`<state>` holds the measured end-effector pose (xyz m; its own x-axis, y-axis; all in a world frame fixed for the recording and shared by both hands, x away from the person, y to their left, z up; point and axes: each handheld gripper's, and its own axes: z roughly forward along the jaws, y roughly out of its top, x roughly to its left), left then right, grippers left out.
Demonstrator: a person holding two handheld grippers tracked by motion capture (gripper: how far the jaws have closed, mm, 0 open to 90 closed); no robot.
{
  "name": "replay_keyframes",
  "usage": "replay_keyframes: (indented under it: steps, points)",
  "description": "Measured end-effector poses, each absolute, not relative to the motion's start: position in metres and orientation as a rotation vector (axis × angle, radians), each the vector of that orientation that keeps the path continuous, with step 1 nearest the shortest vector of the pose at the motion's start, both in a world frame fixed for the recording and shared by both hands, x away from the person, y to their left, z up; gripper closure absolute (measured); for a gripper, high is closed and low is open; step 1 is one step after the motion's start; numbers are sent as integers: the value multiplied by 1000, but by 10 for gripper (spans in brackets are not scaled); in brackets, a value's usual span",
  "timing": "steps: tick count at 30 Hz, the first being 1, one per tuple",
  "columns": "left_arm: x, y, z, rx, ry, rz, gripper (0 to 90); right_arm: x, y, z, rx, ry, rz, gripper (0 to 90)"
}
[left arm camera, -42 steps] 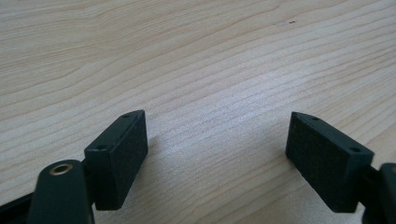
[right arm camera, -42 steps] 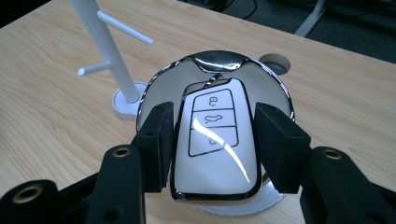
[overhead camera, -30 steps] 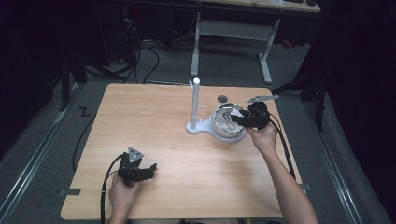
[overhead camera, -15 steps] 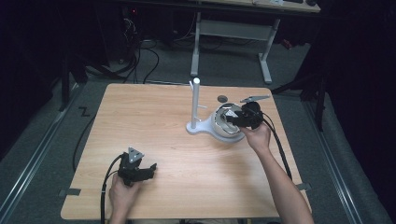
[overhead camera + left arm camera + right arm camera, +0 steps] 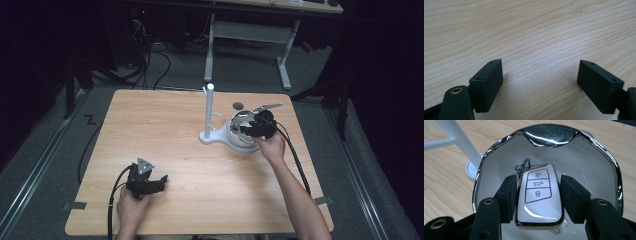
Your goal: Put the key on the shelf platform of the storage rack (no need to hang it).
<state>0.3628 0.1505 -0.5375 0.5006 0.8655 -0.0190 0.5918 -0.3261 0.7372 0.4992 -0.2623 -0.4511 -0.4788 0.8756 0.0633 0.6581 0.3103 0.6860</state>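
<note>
our right gripper (image 5: 536,195) now lower in the white dish (image 5: 599,170), jaws straddling key fob (image 5: 539,197), contact unclear, left gripper (image 5: 539,85) wide open, empty

The high view is lit from above onto the counter (image 5: 165,150), which stands out pale and evenly bright while the floor and room around it sink into near black, and the picture is soft with little fine detail. In the right gripper view, hard white glare runs along the chrome rim of the bowl (image 5: 549,132) and a bright patch sits on the glossy key fob (image 5: 539,200). The left gripper view is sharp on the wood grain, with soft shadows beneath each black pad.
</note>
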Motion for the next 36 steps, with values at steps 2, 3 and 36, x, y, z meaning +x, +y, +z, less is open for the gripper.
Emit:
replay_keyframes:
  steps: [2,3,36]
  points:
    - [363,150,-538,2046,1192,501,212,500,-262,-452,1381,2263,947,495]
    - [363,150,-538,2045,1192,501,212,501,-262,-453,1384,2263,947,495]
    - [363,151,-538,2046,1191,500,212,487,-287,-435,1398,2176,1020,460]
